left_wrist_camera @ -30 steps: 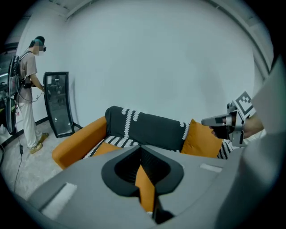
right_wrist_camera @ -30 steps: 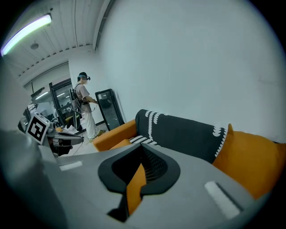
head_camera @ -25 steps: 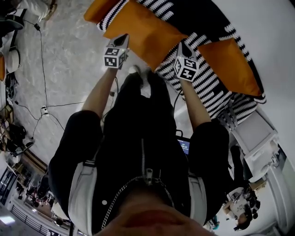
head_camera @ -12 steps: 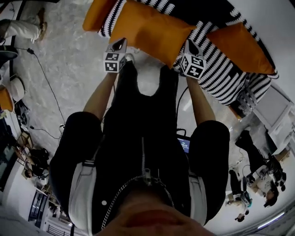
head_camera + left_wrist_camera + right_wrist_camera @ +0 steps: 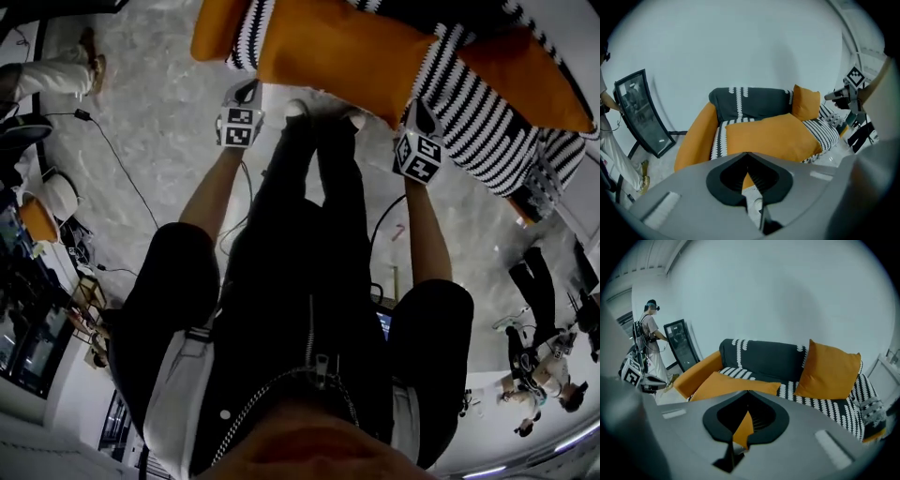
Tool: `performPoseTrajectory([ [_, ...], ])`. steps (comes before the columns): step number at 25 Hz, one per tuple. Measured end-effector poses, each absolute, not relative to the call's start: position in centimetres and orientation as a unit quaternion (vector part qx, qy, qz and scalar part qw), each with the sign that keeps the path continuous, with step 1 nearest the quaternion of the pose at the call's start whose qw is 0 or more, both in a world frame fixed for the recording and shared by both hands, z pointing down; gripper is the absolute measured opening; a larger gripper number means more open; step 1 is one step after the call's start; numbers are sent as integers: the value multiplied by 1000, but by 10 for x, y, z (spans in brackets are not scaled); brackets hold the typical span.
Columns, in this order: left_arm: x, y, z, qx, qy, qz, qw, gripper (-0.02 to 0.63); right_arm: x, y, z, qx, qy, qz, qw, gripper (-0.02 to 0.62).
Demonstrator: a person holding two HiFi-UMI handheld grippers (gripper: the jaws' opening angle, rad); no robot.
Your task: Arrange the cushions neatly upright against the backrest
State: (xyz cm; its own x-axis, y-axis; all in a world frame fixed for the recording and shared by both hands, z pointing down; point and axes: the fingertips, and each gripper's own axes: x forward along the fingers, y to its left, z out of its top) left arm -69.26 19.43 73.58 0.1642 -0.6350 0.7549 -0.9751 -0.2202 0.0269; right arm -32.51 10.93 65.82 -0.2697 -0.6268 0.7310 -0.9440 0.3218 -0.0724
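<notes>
Status: roughly half complete, by my judgement. One orange cushion [image 5: 829,369] stands upright against the backrest [image 5: 764,357] at the right end; that part is done. The second cushion [image 5: 342,47] lies flat on the left of the seat [image 5: 820,397] and is outstanding. The left tongs [image 5: 247,92] and right tongs [image 5: 421,112] hover at its near edge, each pressed together, with nothing evidently pinched.

Studio-like lab, sofa [image 5: 761,361] by bare wall [image 5: 787,291], geared-up person [image 5: 650,329]

The person wears a black short-sleeved zip jacket [image 5: 281,309] with white shoulder straps [image 5: 178,394], black trousers [image 5: 319,187] and pale shoes [image 5: 296,108]. The grey left tool [image 5: 246,92] and right tool [image 5: 419,111] each carry a black-and-white marker cube.
</notes>
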Motion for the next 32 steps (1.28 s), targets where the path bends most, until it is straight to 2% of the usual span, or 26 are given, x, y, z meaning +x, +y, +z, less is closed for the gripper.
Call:
performPoseTrajectory([
  [3, -717, 204, 766, 714, -549, 342, 269, 18, -335, 127, 680, 515, -745, 257, 338, 14],
  [4, -726, 207, 778, 715, -541, 351, 269, 40, -340, 133, 689, 515, -742, 257, 344, 35],
  [5, -733, 209, 790, 718, -531, 361, 269, 102, -343, 137, 698, 517, -740, 253, 348, 58],
  [7, -736, 213, 816, 725, -507, 385, 264, 307, -339, 143, 714, 527, -733, 231, 364, 226],
  [8, -735, 216, 831, 728, -492, 399, 261, 358, -333, 147, 722, 528, -728, 222, 377, 262],
  [10, -734, 223, 859, 731, -461, 427, 265, 400, -323, 155, 745, 527, -715, 219, 402, 340],
  [11, -735, 226, 872, 734, -447, 436, 268, 411, -320, 159, 758, 526, -709, 224, 413, 359],
  [20, -750, 230, 969, 745, -387, 475, 263, 419, -315, 180, 864, 507, -667, 256, 483, 371],
  [27, -727, 231, 1017, 747, -377, 477, 268, 419, -268, 192, 926, 508, -623, 247, 540, 368],
  [29, -732, 233, 1023, 745, -378, 479, 270, 415, -270, 200, 932, 507, -613, 249, 553, 350],
  [32, -737, 231, 1022, 742, -378, 481, 275, 352, -274, 203, 930, 496, -605, 242, 574, 271],
])
